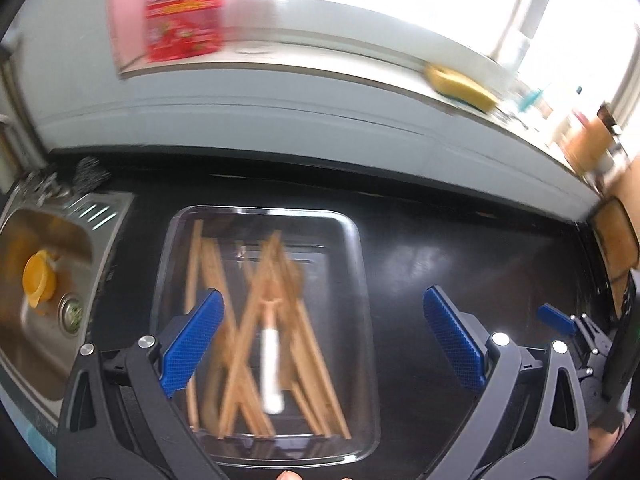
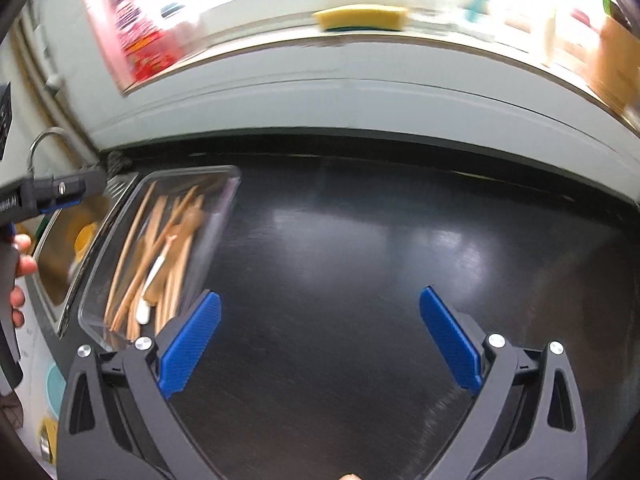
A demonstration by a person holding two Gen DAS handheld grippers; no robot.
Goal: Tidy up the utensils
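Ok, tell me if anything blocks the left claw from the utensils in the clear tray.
Nothing visible does. The left claw is open and empty above the clear tray, which has no lid; the wooden utensils and a white-handled one lie exposed inside. The right claw is off to the side over bare black counter.

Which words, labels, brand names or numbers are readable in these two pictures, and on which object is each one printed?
None can be read.
Red and pink package on the ledge: it carries print, but motion blur makes it unreadable.
Left gripper, body seen in the right wrist view: small white lettering at the picture's edge, too small and cut off to read.
Clear tray and wooden utensils: no text visible.
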